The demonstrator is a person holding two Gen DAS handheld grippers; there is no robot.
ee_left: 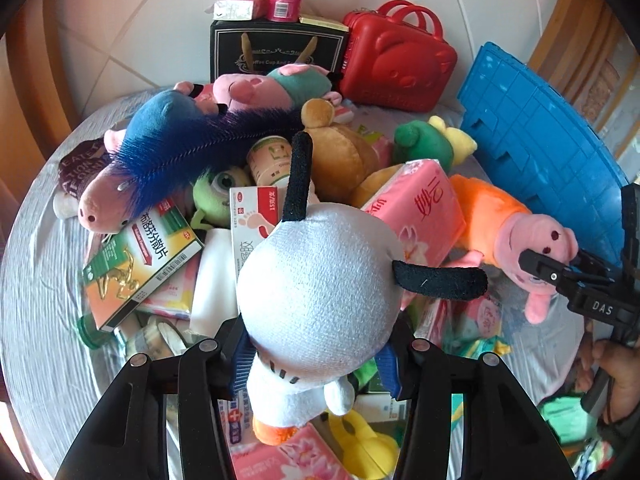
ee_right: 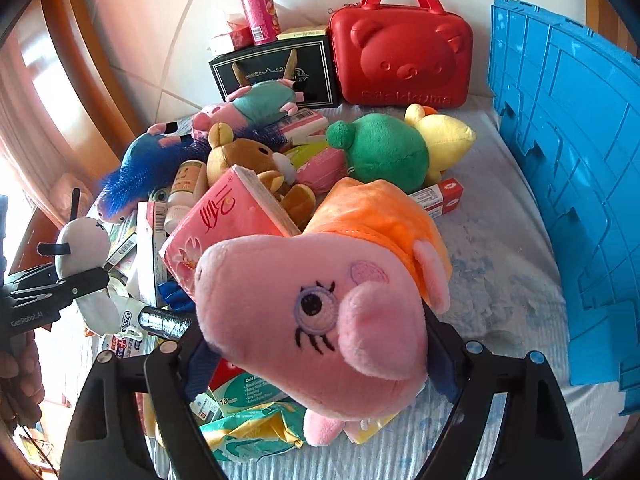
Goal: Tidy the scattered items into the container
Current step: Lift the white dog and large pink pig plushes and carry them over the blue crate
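Right wrist view: right claw [ee_right: 320, 364] clamped on pig plush [ee_right: 316, 320], head toward camera, body pointing away. Blue crate [ee_right: 568, 184] just off to right, so nearer this hand. Left claw [ee_left: 316, 356] gripping white dog plush [ee_left: 320, 280], farther from crate, pile between.

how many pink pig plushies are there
2, though the pile may hide more: the orange-dressed pig clamped in the right gripper, and the teal-dressed pig lying at the back of the pile before the black box.
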